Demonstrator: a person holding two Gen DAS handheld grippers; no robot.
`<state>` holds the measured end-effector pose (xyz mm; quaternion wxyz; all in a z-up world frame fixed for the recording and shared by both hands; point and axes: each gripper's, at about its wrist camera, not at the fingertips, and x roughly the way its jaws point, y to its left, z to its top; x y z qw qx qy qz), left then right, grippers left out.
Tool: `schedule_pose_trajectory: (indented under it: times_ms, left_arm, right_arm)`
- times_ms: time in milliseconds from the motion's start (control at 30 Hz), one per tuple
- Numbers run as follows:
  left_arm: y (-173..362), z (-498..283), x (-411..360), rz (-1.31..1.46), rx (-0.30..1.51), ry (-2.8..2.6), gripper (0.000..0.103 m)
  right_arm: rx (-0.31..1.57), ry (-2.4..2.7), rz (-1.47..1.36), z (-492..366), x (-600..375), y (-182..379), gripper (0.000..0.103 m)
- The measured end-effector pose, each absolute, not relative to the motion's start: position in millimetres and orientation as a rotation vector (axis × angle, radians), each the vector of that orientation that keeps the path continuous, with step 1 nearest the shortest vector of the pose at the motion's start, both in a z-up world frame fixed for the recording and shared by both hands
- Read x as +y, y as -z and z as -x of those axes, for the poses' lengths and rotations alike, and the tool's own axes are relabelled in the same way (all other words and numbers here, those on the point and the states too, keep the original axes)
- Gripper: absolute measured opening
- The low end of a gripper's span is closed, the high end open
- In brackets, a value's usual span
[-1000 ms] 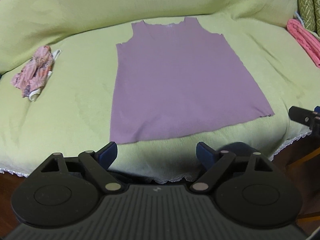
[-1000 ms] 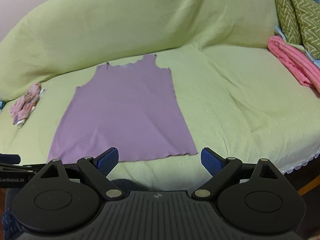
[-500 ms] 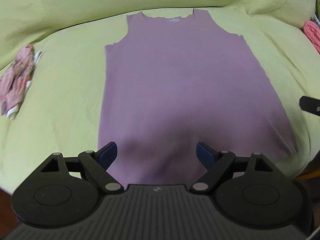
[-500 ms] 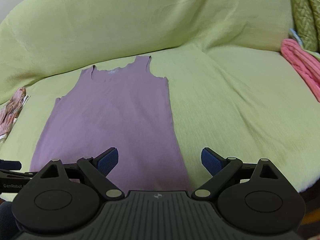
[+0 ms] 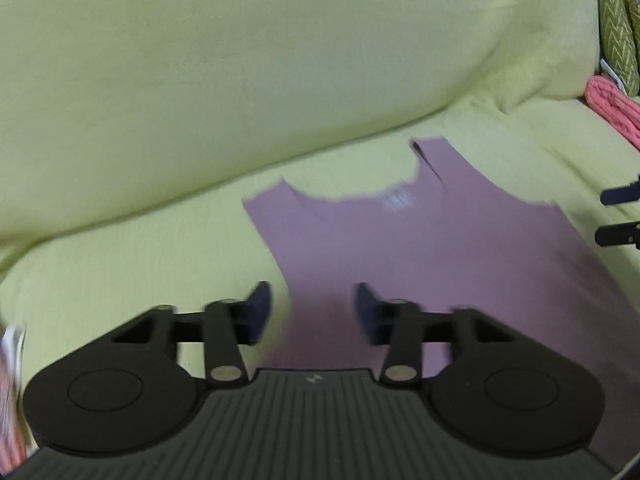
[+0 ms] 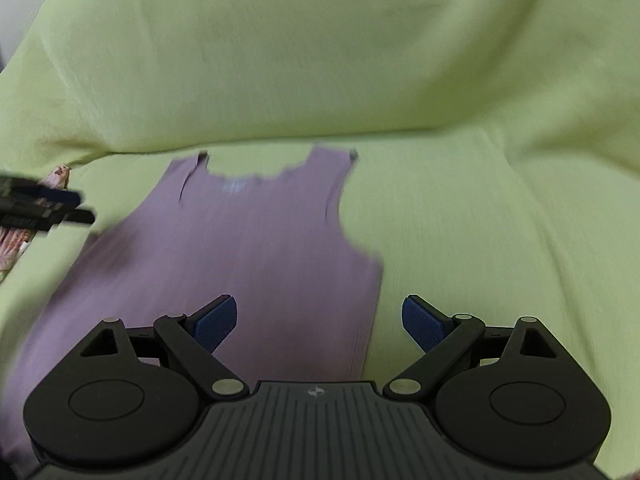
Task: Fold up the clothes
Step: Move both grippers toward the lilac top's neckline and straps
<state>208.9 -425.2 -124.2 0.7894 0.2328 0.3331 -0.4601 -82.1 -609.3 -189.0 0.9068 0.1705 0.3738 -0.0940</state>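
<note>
Yellow-green sofa cover (image 6: 460, 240) spreads bare and wide around a mauve tank top (image 6: 256, 248) lying flat, neckline toward the backrest; left gripper (image 5: 312, 312) straddles its left edge, right gripper (image 6: 318, 320) its right, both jaws parted, gripping nothing

One purple tank top (image 6: 256, 248) is seen spread flat, directly ahead of both grippers. Two grippers are counted: the left gripper (image 5: 312, 312), with fingers parted over the top's left edge, and the right gripper (image 6: 318, 318), with fingers spread wide over its right edge. One light green cover (image 6: 360, 60) is draped under and behind the top. One pink patterned garment (image 6: 16, 236) is seen bunched far to the left of the right gripper. One coral-pink item (image 5: 616, 108) and two green chevron cushions (image 5: 616, 28) are counted to the upper right of the left gripper.
</note>
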Motion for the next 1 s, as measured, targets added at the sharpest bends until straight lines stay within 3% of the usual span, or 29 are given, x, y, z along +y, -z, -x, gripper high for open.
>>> schedule_pose_trajectory:
  times_ms: [67, 233, 433, 533, 667, 733, 867, 900, 967, 1000]
  left_arm:
    - [130.6, -245.6, -442.6, -0.472, 0.721, 1.041, 0.032]
    - [152.2, -305.1, -486.0, -0.488, 0.714, 1.095, 0.032]
    - [181.6, -336.8, -506.7, -0.52, 0.762, 1.144, 0.035]
    - [188.8, -340.3, -502.7, -0.492, 0.736, 1.159, 0.044]
    - [194.1, -349.3, -496.7, -0.438, 0.732, 1.181, 0.047]
    - [195.1, -345.3, -496.5, -0.46, 0.699, 1.193, 0.045]
    - [195.8, -337.1, -500.1, -0.483, 0.664, 1.23, 0.029]
    - [196.0, -335.6, -501.4, -0.49, 0.657, 1.239, 0.023]
    - [196.0, -329.5, -504.7, -0.516, 0.631, 1.264, 0.012]
    - [195.7, -326.3, -506.3, -0.529, 0.621, 1.273, 0.005]
  right_arm:
    - [0.753, 0.164, -0.308, 54.1, -628.6, 191.7, 0.087]
    - [0.733, 0.079, -0.281, -16.9, -672.3, 203.1, 0.064]
    - [0.711, 0.055, -0.3, -63.5, -708.2, 219.7, 0.064]
    - [0.71, 0.036, -0.286, -76.2, -715.6, 231.0, 0.064]
    - [0.721, 0.006, -0.263, -90.8, -718.7, 244.5, 0.061]
    - [0.728, -0.018, -0.257, -100.0, -720.0, 251.5, 0.058]
    - [0.753, -0.077, -0.261, -114.9, -721.6, 262.2, 0.054]
    - [0.75, -0.087, -0.253, -116.5, -721.2, 262.8, 0.051]
    - [0.75, -0.111, -0.259, -118.4, -721.7, 261.0, 0.029]
    - [0.753, -0.133, -0.28, -119.6, -723.7, 261.0, 0.003]
